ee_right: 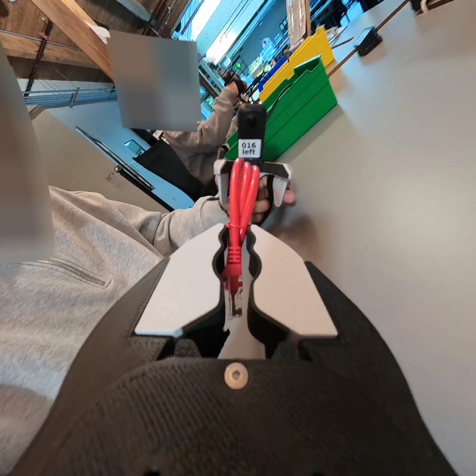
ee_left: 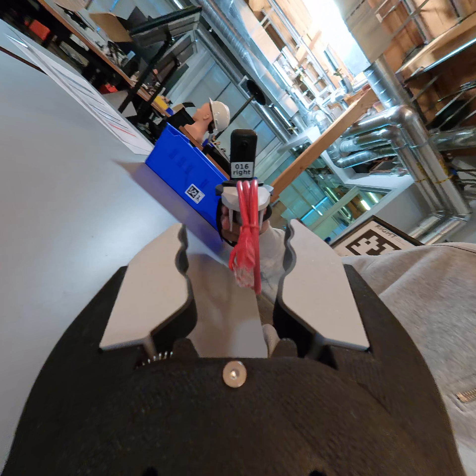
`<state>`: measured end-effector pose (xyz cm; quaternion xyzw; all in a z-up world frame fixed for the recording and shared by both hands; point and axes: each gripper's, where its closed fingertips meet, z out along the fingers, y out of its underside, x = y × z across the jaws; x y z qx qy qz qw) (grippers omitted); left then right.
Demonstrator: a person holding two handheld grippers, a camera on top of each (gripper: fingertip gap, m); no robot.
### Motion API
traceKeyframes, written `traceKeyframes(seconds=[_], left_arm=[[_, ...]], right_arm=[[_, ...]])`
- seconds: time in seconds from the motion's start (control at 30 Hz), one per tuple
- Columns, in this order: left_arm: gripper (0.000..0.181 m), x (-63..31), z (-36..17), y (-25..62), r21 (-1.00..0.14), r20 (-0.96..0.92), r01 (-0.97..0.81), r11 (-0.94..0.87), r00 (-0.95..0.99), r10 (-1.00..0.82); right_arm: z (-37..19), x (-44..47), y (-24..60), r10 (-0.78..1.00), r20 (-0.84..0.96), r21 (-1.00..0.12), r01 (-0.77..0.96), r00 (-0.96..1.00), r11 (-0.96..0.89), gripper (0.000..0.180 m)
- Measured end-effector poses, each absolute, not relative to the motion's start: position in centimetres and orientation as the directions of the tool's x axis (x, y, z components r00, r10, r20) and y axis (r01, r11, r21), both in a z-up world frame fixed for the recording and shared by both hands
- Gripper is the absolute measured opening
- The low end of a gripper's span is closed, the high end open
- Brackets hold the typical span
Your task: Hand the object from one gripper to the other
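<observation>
Right gripper (ee_right: 235,231), grey scalloped plastic fingers on ribbed black body, clenched on bundled glossy red network cable (ee_right: 240,195); loops project toward 12 o'clock; left gripper (ee_left: 235,231), fingers spread wide and holding nothing, open gap facing the cable; smooth pale tabletop (ee_right: 386,231); green plastic bin (ee_right: 304,103) at 1 o'clock; blue plastic crate (ee_left: 180,164).

My two wrist cameras face each other closely across the red cable (ee_left: 246,242), each tilted. Left view looks past it toward the blue bin (ee_left: 180,170); right view toward the green bin (ee_right: 296,108). Both share the cable.
</observation>
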<state>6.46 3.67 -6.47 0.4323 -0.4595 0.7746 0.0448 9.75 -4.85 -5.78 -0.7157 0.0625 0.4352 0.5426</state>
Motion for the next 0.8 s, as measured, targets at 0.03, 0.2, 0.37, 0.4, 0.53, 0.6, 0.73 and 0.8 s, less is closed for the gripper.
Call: traceKeyframes(seconds=[0.03, 0.2, 0.37, 0.4, 0.53, 0.6, 0.73, 0.8], left_arm=[[0.056, 6.1, -6.3, 3.5, -0.666, 0.712, -0.481, -0.57, -0.637, -0.295], [0.032, 4.1, -6.1, 1.5, -0.641, 0.727, -0.605, -0.473, -0.676, -0.121], [0.017, 3.0, -7.7, -0.8, -0.694, 0.711, -0.651, -0.308, -0.686, -0.154], [0.016, 2.7, -8.0, -1.4, -0.702, 0.707, -0.657, -0.276, -0.691, -0.15], [0.021, 2.6, -8.2, -2.5, -0.687, 0.721, -0.675, -0.27, -0.68, -0.135], [0.042, 3.0, -7.9, -2.3, -0.655, 0.744, -0.685, -0.319, -0.658, -0.114], [0.045, 3.2, -8.0, -2.2, -0.636, 0.76, -0.696, -0.334, -0.64, -0.113], [0.045, 3.2, -8.3, -2.4, -0.641, 0.76, -0.699, -0.317, -0.636, -0.135]], right_arm=[[-6.0, 9.4, -4.9, 0.389, -0.695, -0.718, -0.553, 0.605, -0.423, 0.014], [-6.8, 8.0, -4.9, 0.399, -0.707, -0.703, -0.513, 0.584, -0.493, 0.014], [-6.4, 8.4, -5.0, 0.406, -0.726, -0.686, -0.55, 0.555, -0.476, 0.014], [-6.4, 8.5, -5.0, 0.406, -0.729, -0.684, -0.556, 0.551, -0.472, 0.014], [-5.8, 8.8, -4.9, 0.417, -0.731, -0.682, -0.579, 0.54, -0.446, 0.014], [-6.0, 8.8, -4.9, 0.407, -0.719, -0.695, -0.566, 0.563, -0.444, 0.014], [-5.7, 8.6, -4.6, 0.412, -0.711, -0.703, -0.568, 0.569, -0.429, 0.014], [-5.5, 8.7, -4.5, 0.411, -0.706, -0.708, -0.572, 0.576, -0.414, 0.014]])
